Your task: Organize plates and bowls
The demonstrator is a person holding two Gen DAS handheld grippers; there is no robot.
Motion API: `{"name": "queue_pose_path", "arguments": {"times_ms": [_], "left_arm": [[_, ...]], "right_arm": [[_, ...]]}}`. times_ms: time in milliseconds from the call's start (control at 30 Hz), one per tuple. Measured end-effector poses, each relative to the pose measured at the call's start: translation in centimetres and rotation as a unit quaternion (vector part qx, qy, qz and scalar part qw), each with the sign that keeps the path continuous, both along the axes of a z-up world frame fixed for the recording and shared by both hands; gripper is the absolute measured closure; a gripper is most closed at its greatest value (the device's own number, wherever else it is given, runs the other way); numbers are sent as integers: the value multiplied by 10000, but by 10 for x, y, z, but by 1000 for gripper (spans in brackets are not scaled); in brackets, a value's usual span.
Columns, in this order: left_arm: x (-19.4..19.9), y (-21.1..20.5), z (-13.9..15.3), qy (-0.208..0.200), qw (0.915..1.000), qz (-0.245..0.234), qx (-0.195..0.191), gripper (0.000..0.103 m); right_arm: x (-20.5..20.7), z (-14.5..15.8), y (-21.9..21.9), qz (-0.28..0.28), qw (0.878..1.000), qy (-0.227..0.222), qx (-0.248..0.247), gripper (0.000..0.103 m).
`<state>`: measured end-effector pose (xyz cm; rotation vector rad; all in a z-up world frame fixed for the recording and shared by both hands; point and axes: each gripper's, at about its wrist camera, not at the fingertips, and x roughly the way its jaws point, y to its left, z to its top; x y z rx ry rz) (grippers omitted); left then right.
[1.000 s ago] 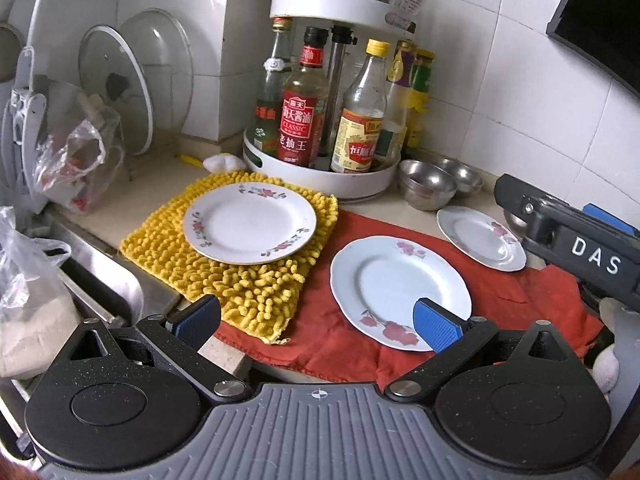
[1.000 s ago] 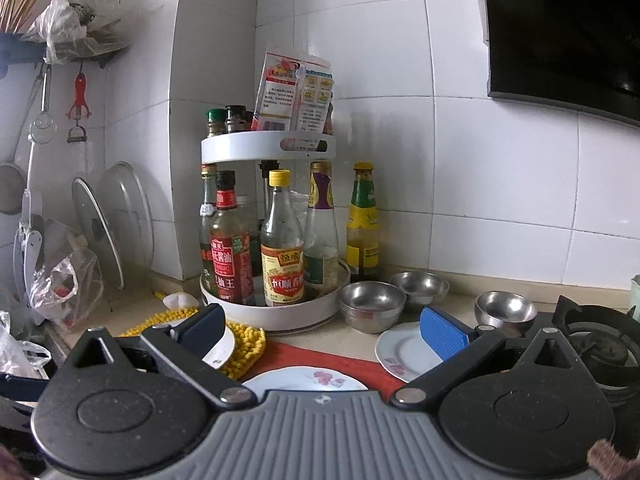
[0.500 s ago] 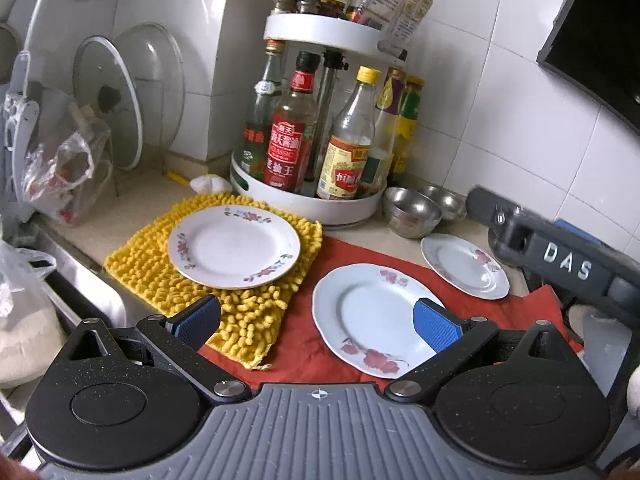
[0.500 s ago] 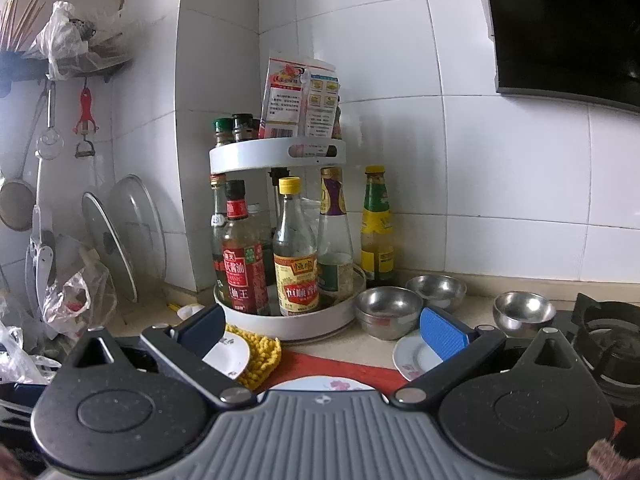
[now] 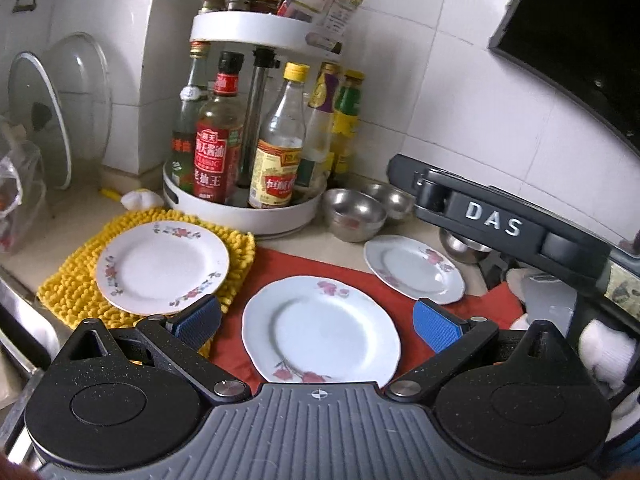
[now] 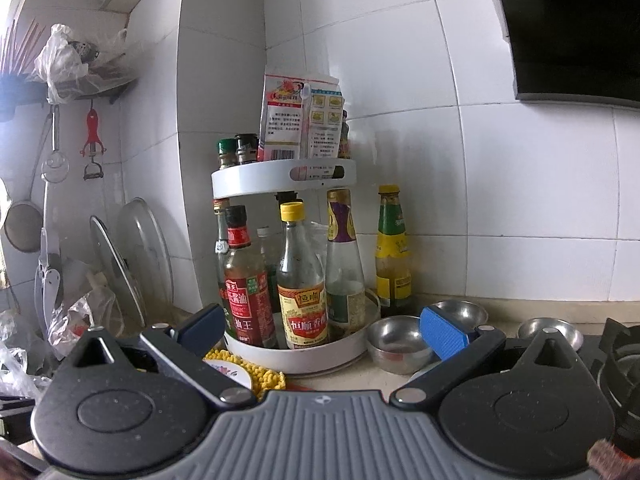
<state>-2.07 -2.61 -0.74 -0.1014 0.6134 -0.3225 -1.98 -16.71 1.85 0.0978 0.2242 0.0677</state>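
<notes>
On my feed the desk ran along the tiled wall, w/ a two-tier white spice rack in the corner full of sauce bottles. A red cloth lay in front of it, a yellow chenille mat overlapping its left edge. Left of the rack, glass pot lids leaned upright against the wall.

Left tongs were released, blue pads spread wide, hovering over the largest floral plate on the red cloth, not touching it as far as I could tell. A second floral plate, a bit smaller, sat flat on the yellow mat, its near rim just beside my left pad. The smallest floral plate lay at the cloth's far right edge, partly off it toward the desk.

Right tongs also released, grasping nothing, held higher and aimed at the rack; from the left cam I saw their black body marked DAS above the small plate.

Steel bowls: one just right of the rack base, another touching or nearly touching behind it, a third further right near the gas burner. In the right cam the mat plate's rim just peeked out.
</notes>
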Motion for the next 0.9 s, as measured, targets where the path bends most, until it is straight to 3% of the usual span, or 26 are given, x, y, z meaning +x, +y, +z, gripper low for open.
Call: {"name": "queue_pose_path", "arguments": {"times_ms": [167, 433, 667, 900], "left_arm": [[21, -2, -5, 170, 9981, 535, 252, 0], [55, 1, -13, 100, 9824, 1367, 1272, 1], [82, 16, -20, 384, 9692, 1812, 1625, 2], [108, 35, -25, 605, 9649, 1874, 1735, 2]], "right_arm": [[16, -3, -12, 91, 9999, 133, 10, 3], [50, -12, -26, 331, 9982, 436, -259, 3], [77, -24, -17, 770, 9931, 747, -483, 3], [98, -30, 6, 1096, 9877, 967, -554, 3]]}}
